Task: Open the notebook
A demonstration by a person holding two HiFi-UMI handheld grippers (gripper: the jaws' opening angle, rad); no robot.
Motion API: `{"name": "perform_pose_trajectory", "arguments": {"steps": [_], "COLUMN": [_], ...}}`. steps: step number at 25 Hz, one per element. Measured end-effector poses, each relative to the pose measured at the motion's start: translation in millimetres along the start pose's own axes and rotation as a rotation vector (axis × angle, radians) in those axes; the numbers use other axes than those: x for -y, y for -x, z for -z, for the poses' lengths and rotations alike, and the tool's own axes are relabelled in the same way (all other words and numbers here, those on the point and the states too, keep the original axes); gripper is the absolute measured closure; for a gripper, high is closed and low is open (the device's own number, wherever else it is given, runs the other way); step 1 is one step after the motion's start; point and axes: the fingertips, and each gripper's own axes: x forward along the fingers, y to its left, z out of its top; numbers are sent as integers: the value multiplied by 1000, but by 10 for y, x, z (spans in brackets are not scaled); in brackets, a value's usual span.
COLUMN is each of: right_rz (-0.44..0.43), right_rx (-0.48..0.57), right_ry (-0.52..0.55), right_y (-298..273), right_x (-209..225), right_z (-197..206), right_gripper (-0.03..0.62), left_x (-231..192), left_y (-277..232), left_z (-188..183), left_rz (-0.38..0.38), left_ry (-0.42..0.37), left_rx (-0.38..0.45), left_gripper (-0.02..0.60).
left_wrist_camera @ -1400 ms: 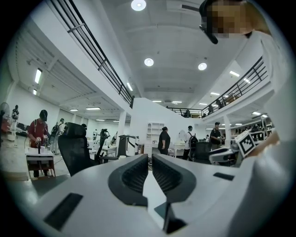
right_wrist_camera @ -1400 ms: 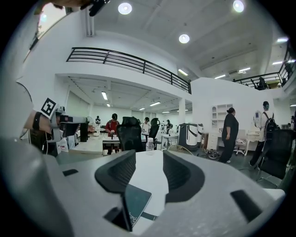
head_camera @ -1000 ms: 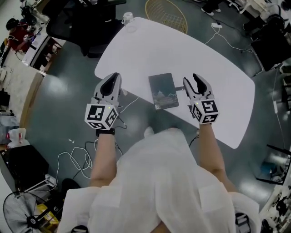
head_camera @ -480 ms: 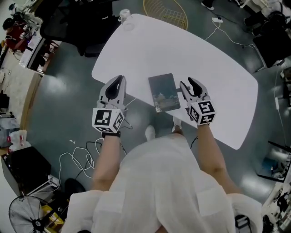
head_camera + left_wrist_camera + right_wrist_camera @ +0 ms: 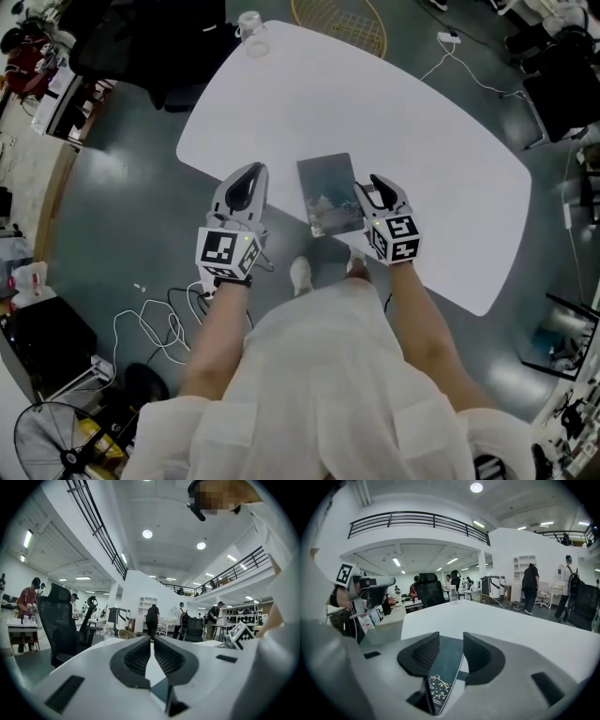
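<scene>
The notebook lies closed at the worktop's near edge. Our right tongs, open but just narrowing, straddle its right edge, likely to catch the cover. Our left tongs, closed and empty, hover left of it.

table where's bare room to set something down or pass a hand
Free: the wide far stretch of the table between bottle and notebook, and the right end past the right tongs. Crowded: the near edge, where the left tongs and the right tongs flank the notebook, the right one's jaws just closing with its edge between them.
</scene>
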Motion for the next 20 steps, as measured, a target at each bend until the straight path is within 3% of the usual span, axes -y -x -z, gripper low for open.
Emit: {"name": "perform_pose_trajectory", "arguments": {"steps": [20], "right_rz": [-28], "right_rx": [-189], "right_ry": [-87], "right_y": [-396], "right_x": [0], "right_z": [682], "right_gripper": [433], "left_x": [111], "left_y": [-36], "left_z": [398], "left_rz": [22], "left_ry": [11], "left_rx": [-104], "left_gripper": [557]}}
